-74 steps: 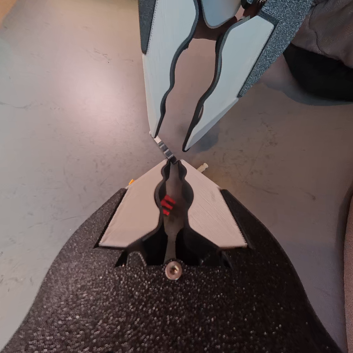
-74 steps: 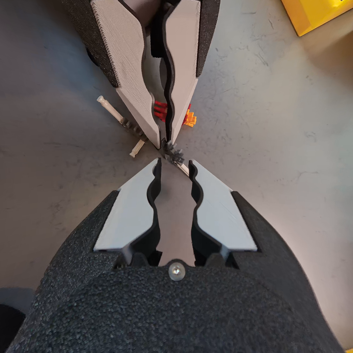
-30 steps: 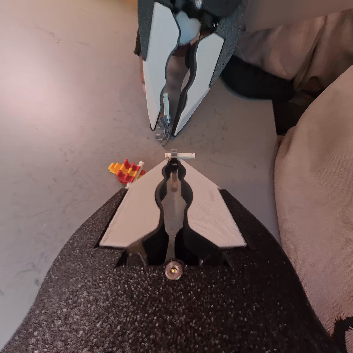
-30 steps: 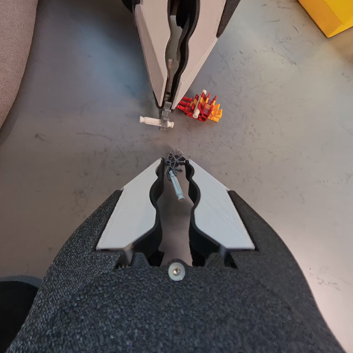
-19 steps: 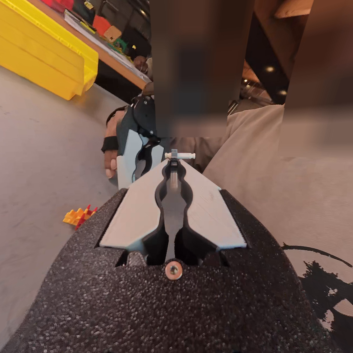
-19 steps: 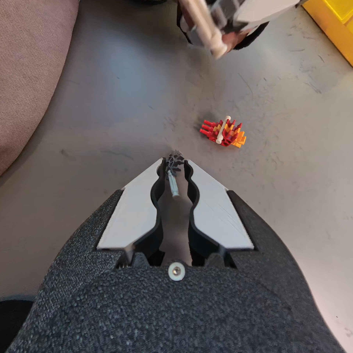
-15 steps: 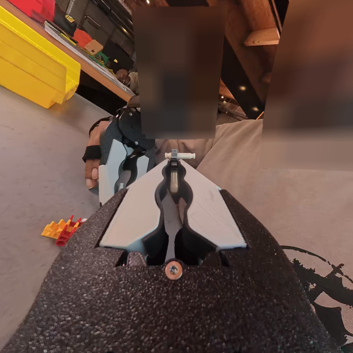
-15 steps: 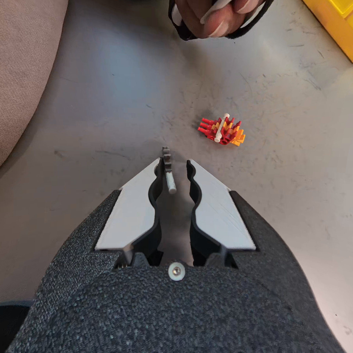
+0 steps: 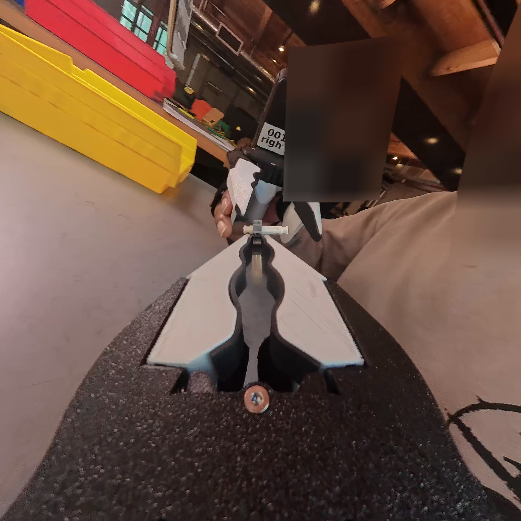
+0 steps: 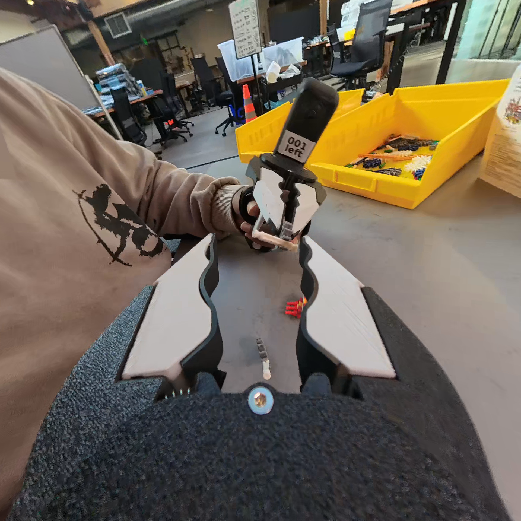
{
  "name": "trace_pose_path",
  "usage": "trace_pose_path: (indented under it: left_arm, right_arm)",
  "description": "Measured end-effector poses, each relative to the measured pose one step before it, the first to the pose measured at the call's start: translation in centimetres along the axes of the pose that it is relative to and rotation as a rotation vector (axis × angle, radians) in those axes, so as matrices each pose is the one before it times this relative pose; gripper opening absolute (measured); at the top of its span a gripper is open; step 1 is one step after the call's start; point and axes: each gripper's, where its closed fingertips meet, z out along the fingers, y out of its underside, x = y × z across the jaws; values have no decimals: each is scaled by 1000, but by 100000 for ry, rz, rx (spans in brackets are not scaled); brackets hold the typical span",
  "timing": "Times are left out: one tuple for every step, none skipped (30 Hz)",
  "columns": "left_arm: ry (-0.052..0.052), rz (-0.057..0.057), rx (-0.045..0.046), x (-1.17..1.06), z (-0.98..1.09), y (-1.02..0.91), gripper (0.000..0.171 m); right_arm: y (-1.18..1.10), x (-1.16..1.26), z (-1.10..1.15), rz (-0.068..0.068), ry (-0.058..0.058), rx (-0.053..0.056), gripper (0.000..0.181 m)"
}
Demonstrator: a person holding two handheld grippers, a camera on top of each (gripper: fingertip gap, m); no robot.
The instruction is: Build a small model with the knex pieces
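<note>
My left gripper (image 9: 256,239) is shut on a small grey connector with a white rod (image 9: 265,229) lying crosswise at its tips, held up off the grey table (image 9: 84,253). It also shows in the right wrist view (image 10: 287,231), tilted, gripping the connector and rods (image 10: 270,238). My right gripper (image 10: 257,245) is wide open and empty. A grey toothed piece on a short white rod (image 10: 262,358) lies on the table between its fingers. A red and orange toothed cluster (image 10: 294,307) lies beside its right finger. The right gripper (image 9: 270,217) faces the left one.
Yellow bins (image 10: 394,141) stand at the back of the table, one holding several loose building parts; they also show in the left wrist view (image 9: 84,118) under red ones (image 9: 98,42). A beige sleeve (image 10: 70,197) fills the left. A paper sheet (image 10: 504,141) stands far right. The tips of both grippers are at nearly the same place.
My right gripper has opened and the grey toothed piece with its rod now lies on the table. Both grippers have risen and tilted up to face each other. The left still holds its piece.
</note>
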Motion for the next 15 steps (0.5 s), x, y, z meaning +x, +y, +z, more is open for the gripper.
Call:
trace_pose_path:
  left_arm:
    - [-4472,4356,-1133,-385,-23,36,5]
    - [-3623,3874,-1489,-267,36,101,6]
    - [-2200,3206,-1114,-62,65,80,6]
    - [-1332,2511,-485,50,82,18,6]
    - [-1534,2196,-544,-4,93,38,6]
    - [-816,2066,-894,71,94,108,6]
    - [153,1552,-945,177,100,115,6]
    - [-153,1004,-500,98,70,63,6]
    - [-123,853,-217,85,46,23,6]
    - [359,613,-403,108,22,48,6]
    - [259,596,-146,78,-38,8,6]
    - [578,752,154,133,-46,-26,5]
    - [1846,484,257,317,-46,-45,6]
    - [1939,62,377,316,-41,-98,6]
    - [1642,220,223,291,-36,-79,6]
  right_arm:
    - [12,587,-43,3224,2141,1030,55]
    - [111,647,-65,3407,1948,303,54]
    - [134,354,-61,2305,127,220,51]
    - [137,135,-23,1641,-914,269,46]
    - [172,93,50,1208,-492,-136,45]
    - [290,-5,130,77,-611,-1159,45]
    - [320,30,155,-1062,216,-1517,44]
    - [245,47,156,-1966,686,-1023,41]
    - [137,-107,97,-2217,-82,-376,37]
    - [76,-260,77,-1863,-1088,-179,32]
    - [89,-104,55,-1097,-315,-583,32]
    - [46,-24,43,-556,-152,-433,32]
    - [-73,-257,9,-22,-1708,439,32]
    - [-121,-327,20,297,-2091,782,32]
    - [-118,-228,22,54,-1342,801,32]
